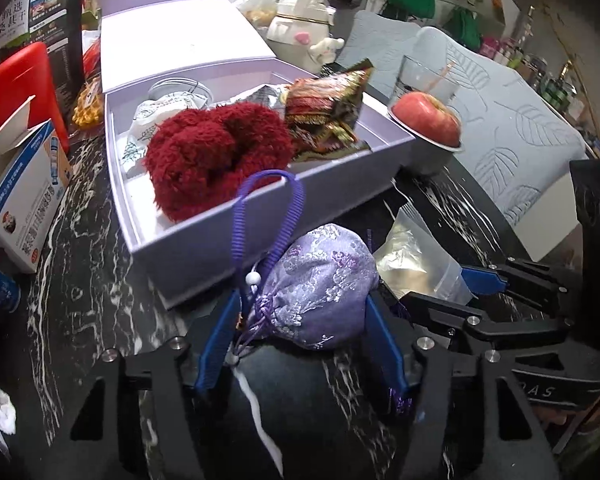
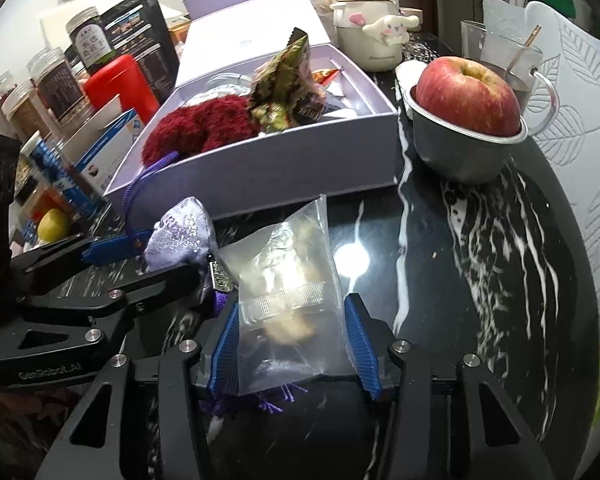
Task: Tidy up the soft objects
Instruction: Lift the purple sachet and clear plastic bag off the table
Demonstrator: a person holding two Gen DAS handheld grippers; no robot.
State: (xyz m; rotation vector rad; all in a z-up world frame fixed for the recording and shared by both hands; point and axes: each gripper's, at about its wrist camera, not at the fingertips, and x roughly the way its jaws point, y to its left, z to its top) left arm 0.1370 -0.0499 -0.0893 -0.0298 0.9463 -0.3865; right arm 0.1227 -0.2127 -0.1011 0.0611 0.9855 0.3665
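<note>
Left gripper (image 1: 300, 320): I am seeing its blue fingers (image 1: 384, 344) bracketing the purple brocade pouch (image 1: 320, 292) on both flanks; contact looks made, so I am judging it clamped on the pouch.
Right gripper (image 2: 289, 340): its jaws are spread either side of the clear zip bag (image 2: 287, 292); one pad is touching the edge, the other is standing just apart, so I am reading it as released.
Pouch position: it is lying on the black marble table (image 2: 480, 280), just in front of the lilac box (image 1: 259, 232), with its coiled purple loop (image 1: 267, 208) draping over the box wall.
Pouch handling: I am expecting light, soft and squashy; gripping the body is safer than the cord.
Zip bag handling: I am expecting slick film, so the stiffer seal strip is the better hold.
Box contents: red fluffy item (image 1: 215, 156) and a gold-patterned packet (image 1: 328, 108) are sitting inside.
Writing: I am reading "GenRobot.AI" on the left gripper's body in the right view; the carton (image 1: 23, 196) print is illegible.
</note>
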